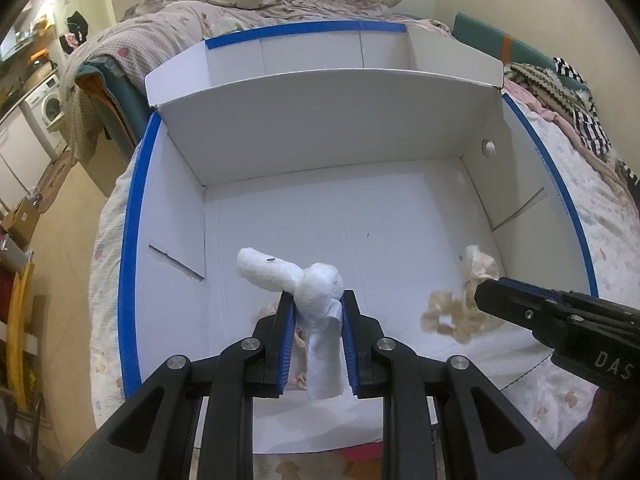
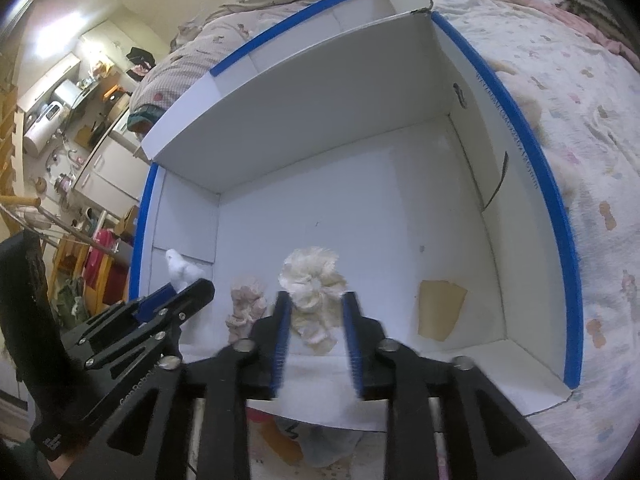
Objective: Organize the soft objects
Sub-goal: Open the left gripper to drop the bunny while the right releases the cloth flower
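Note:
A large white cardboard box (image 1: 340, 216) with blue-taped rims lies open on a bed. My left gripper (image 1: 318, 300) is shut on a white plush toy (image 1: 304, 280) and holds it above the box floor; it also shows in the right wrist view (image 2: 180, 270). My right gripper (image 2: 316, 298) is over a cream fluffy scrunchie (image 2: 312, 280), which lies between its fingers; the jaws stand apart around it. The same scrunchie shows in the left wrist view (image 1: 460, 312) by the right gripper (image 1: 486, 290). A pinkish fluffy piece (image 2: 246, 304) lies on the box floor beside it.
The box walls (image 2: 516, 240) rise on all sides, with an upright flap (image 1: 320, 120) at the far end. A brown torn patch (image 2: 440, 310) marks the box floor. Bedding and clothes (image 1: 560, 92) surround the box. A washing machine (image 1: 48, 106) stands far left.

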